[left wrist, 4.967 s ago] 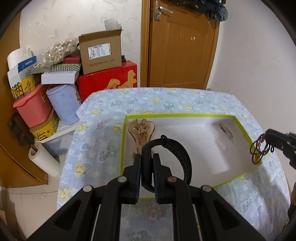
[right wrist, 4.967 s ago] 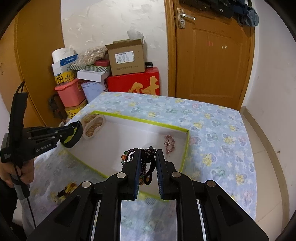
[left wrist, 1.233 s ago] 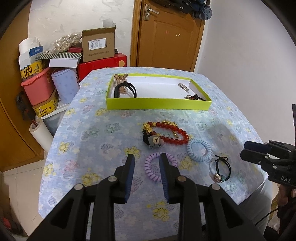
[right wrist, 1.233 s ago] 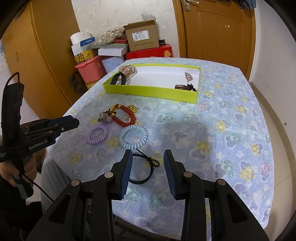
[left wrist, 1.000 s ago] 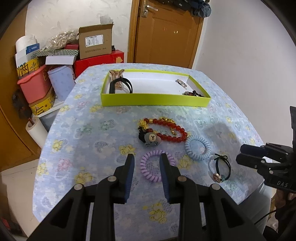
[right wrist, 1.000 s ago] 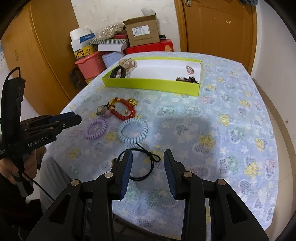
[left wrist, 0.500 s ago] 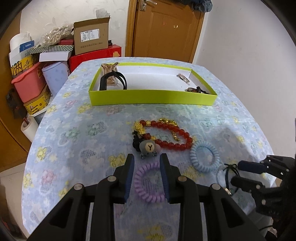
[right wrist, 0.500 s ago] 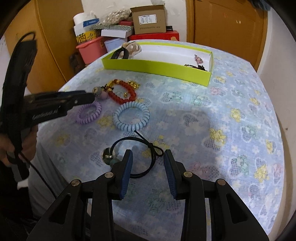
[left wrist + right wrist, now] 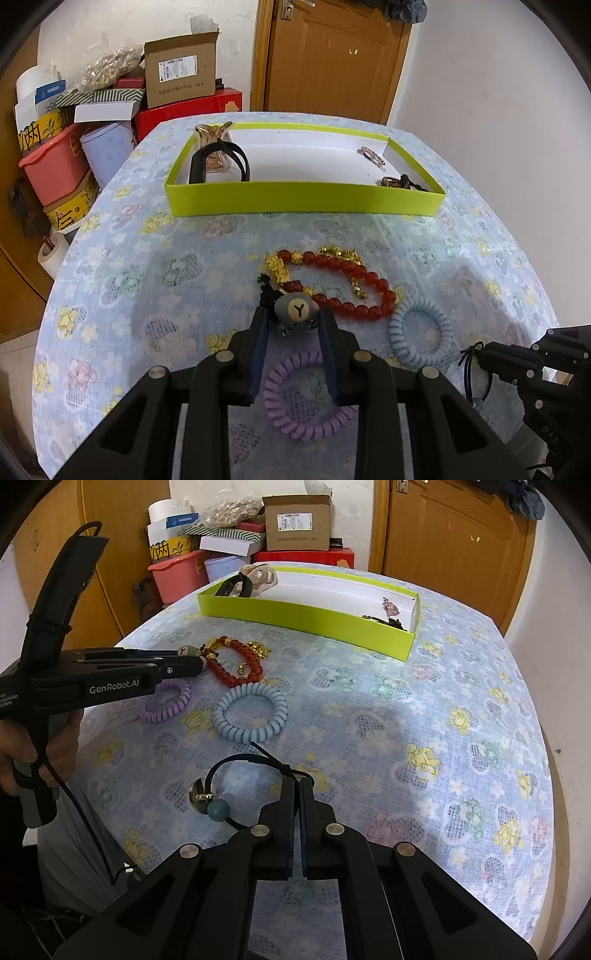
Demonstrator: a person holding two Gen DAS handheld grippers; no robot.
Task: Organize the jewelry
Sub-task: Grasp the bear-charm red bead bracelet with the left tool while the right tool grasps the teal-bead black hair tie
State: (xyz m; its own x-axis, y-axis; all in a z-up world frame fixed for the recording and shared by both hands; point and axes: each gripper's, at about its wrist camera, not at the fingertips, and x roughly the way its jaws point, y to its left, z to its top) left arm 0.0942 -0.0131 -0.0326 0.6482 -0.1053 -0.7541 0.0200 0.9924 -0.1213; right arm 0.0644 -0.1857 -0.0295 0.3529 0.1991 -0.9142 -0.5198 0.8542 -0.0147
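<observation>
My left gripper is open, its fingers on either side of a grey bear charm hair tie on the floral cloth; it also shows in the right wrist view. My right gripper is shut on a black cord hair tie with a teal bead and a metal bell, near the table's front edge. A red bead bracelet, a blue coil hair tie and a purple coil hair tie lie near by. The green tray holds a black band, a clip and a bead string.
Boxes and bins are stacked beyond the table's far left corner, beside a wooden door. A paper roll stands on the floor at the left. The table drops off at the right and front edges.
My left gripper moved forward and down until its open fingers stand around the bear charm. My right gripper came down and shut on the black cord hair tie.
</observation>
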